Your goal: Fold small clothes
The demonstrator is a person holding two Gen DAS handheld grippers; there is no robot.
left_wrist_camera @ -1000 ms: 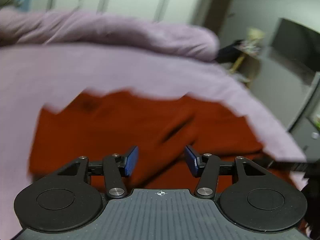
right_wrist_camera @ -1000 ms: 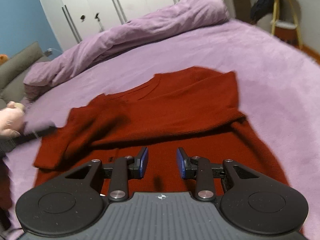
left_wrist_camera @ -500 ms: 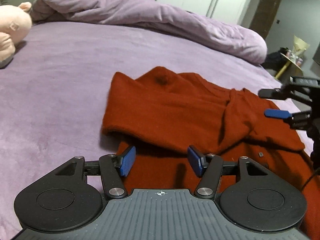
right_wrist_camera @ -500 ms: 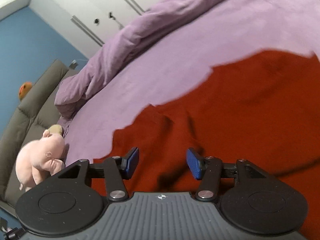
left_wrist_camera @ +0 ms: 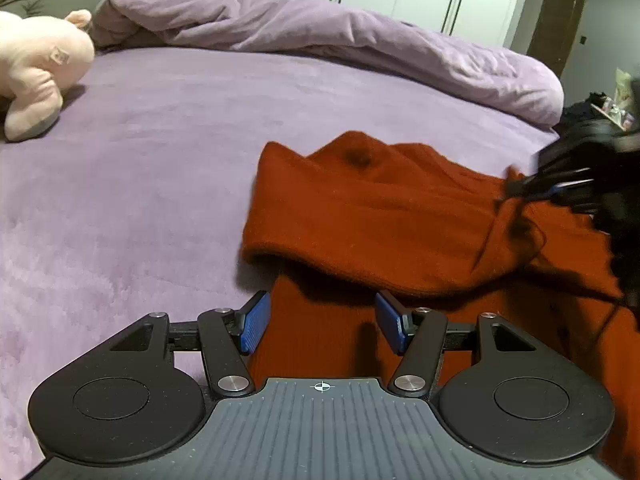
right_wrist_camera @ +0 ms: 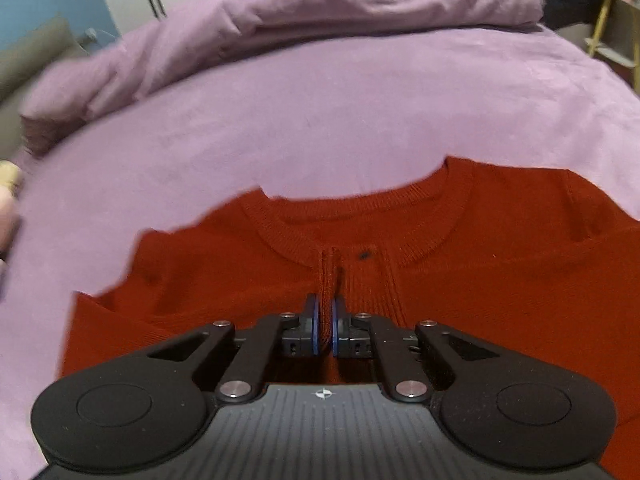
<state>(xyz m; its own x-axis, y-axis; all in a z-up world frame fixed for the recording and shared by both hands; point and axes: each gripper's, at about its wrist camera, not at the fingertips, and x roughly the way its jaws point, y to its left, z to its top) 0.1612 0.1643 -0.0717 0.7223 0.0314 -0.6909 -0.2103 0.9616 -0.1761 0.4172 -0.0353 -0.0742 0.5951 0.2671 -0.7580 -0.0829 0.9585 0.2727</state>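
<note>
On the purple bed (left_wrist_camera: 160, 160) a red sweater (left_wrist_camera: 380, 216) lies partly folded, a pink plush (left_wrist_camera: 36, 68) well apart. Left gripper (left_wrist_camera: 322, 322) hangs wide open over its hem, holding nothing. Right gripper (right_wrist_camera: 325, 330) pinches a ridge of cloth below the collar (right_wrist_camera: 360, 232), nearly closed.

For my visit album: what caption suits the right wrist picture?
The right gripper pinches the red sweater just below its neckline on the purple bed.
</note>
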